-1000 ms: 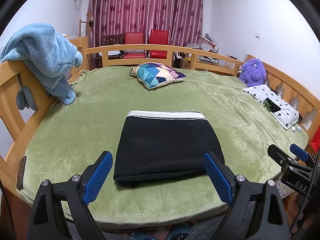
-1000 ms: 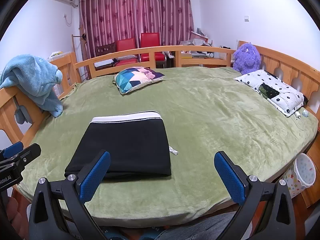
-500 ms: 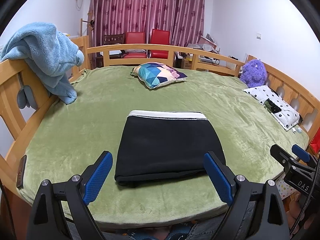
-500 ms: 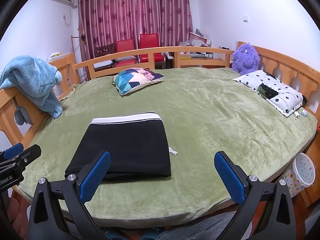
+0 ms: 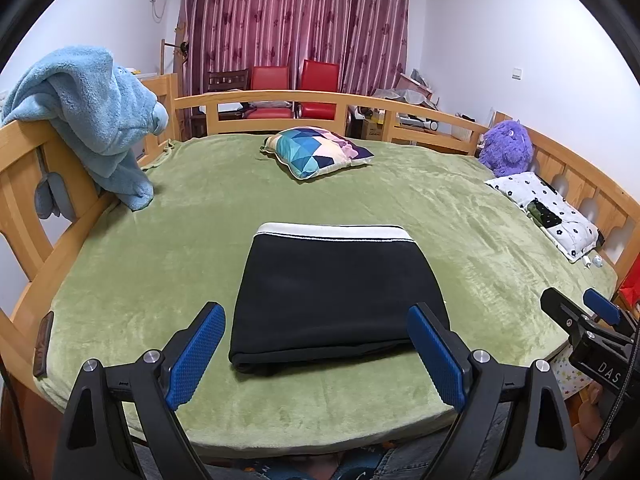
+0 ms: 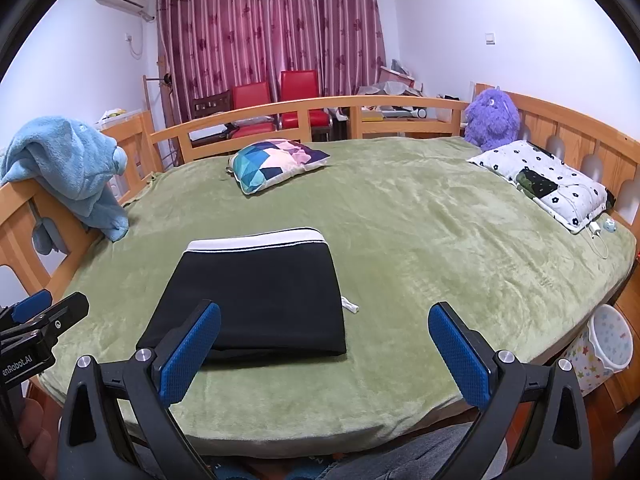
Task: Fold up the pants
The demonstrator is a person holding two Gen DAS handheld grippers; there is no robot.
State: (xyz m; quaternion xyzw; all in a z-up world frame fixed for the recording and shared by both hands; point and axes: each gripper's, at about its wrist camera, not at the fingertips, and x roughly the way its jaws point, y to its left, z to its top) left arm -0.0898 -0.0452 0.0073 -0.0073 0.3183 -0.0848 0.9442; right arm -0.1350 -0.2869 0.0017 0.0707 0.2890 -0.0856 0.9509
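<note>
Black pants (image 5: 332,292) with a white waistband lie folded into a flat rectangle on the green bed cover (image 5: 160,248); they also show in the right wrist view (image 6: 260,292). A small white tag (image 6: 349,305) sticks out at their right edge. My left gripper (image 5: 316,354) is open and empty, held above the near edge of the bed in front of the pants. My right gripper (image 6: 324,354) is open and empty, held to the right of the pants' near corner. Neither touches the cloth.
A patterned cushion (image 5: 318,151) lies at the far side. A blue blanket (image 5: 88,116) hangs on the left wooden rail (image 5: 24,184). A white flowered pillow (image 6: 548,182) and a purple plush toy (image 6: 492,118) are at the right. A bin (image 6: 604,340) stands off the bed's right corner.
Both views have shifted very slightly; the pants lie unchanged and both grippers stay open.
</note>
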